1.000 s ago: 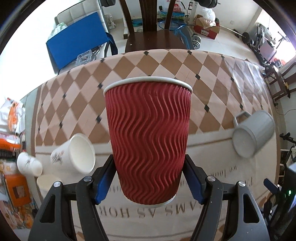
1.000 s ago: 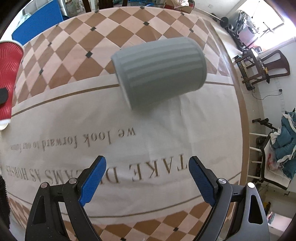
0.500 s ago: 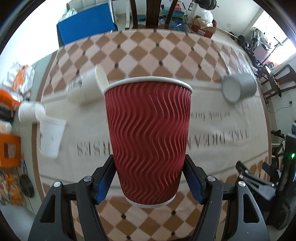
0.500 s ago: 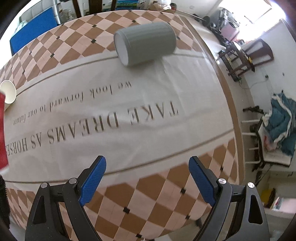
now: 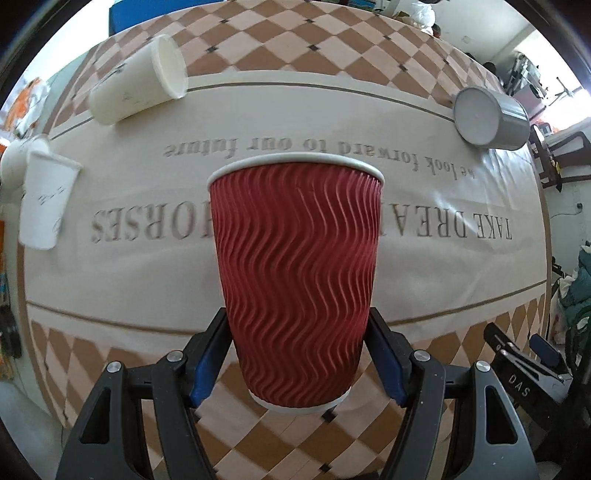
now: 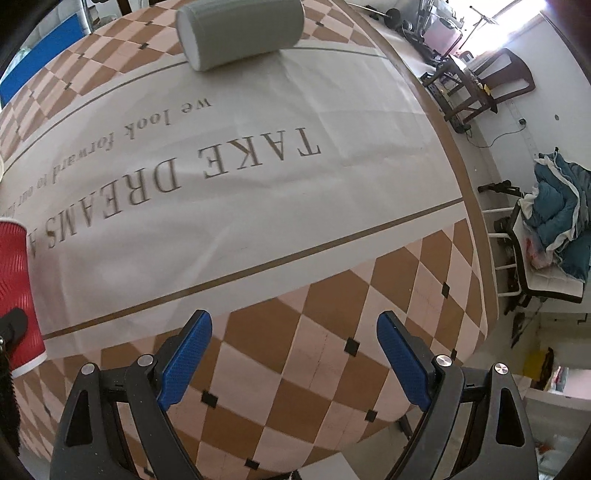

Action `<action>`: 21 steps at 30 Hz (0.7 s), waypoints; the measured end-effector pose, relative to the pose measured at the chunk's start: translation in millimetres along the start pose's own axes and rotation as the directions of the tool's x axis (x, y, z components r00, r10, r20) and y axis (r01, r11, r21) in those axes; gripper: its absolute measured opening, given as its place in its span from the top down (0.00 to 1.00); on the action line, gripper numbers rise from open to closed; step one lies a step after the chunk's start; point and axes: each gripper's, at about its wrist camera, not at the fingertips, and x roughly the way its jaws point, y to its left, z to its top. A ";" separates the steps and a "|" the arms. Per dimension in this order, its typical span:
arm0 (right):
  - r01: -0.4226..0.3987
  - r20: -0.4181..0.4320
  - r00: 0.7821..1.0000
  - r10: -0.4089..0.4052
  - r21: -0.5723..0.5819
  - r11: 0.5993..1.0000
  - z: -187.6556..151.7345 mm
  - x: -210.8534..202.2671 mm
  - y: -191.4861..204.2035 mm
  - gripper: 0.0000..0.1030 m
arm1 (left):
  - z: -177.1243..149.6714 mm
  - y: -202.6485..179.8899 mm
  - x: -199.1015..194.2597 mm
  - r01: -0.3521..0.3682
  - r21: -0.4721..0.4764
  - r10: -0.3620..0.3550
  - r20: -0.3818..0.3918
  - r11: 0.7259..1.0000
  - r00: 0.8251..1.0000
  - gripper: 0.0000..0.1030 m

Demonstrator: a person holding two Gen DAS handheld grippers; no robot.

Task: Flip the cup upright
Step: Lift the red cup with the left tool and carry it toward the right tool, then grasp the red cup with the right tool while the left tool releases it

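A red ripple paper cup point(image 5: 297, 273) stands upright between my left gripper's blue pads point(image 5: 208, 360), rim up, held above the near part of the table. My left gripper point(image 5: 297, 362) is shut on its lower half. The cup also shows at the left edge of the right wrist view point(image 6: 14, 291). My right gripper point(image 6: 293, 363) is open and empty above the checkered near edge of the table. A grey mug point(image 6: 240, 31) lies on its side at the far end; it also shows in the left wrist view point(image 5: 489, 120).
A white paper cup point(image 5: 138, 83) lies on its side at the far left. Two more white cups point(image 5: 42, 197) sit at the left edge. The tablecloth point(image 6: 258, 184) has printed lettering. Chairs and clutter stand beyond the right table edge.
My left gripper has lifted and pulled back towards the near edge with the red cup, tilting to look down. My right gripper has drawn back from the grey mug, still open.
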 end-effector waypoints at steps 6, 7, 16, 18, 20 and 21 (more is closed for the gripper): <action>-0.011 -0.012 1.000 0.011 0.012 1.000 11.1 13.8 -6.7 0.11 | 10.4 -21.4 15.5 -0.003 0.065 0.004 -0.017 0.998 1.000 0.31; -0.011 -0.013 1.000 0.011 0.013 1.000 11.9 14.7 -7.0 0.11 | 10.5 -24.1 16.4 -0.008 0.074 0.009 -0.013 0.997 1.000 0.31; -0.018 -0.021 1.000 0.019 0.024 1.000 14.6 17.1 -16.5 0.11 | 16.1 -32.9 23.1 -0.029 0.066 0.030 -0.021 0.997 0.999 0.19; -0.019 -0.022 1.000 0.019 0.024 1.000 14.3 16.7 -17.6 0.11 | 16.2 -34.2 21.1 -0.032 0.070 0.033 -0.012 0.997 0.999 0.09; -0.022 -0.025 0.999 0.023 0.025 0.999 15.2 16.5 -20.1 0.11 | 15.3 -33.7 16.3 -0.027 0.069 0.028 -0.002 0.997 1.000 0.09; -0.024 -0.026 0.999 0.024 0.025 0.999 16.3 16.1 -21.4 0.11 | 15.6 -33.3 13.0 -0.027 0.067 0.026 0.009 0.997 1.000 0.09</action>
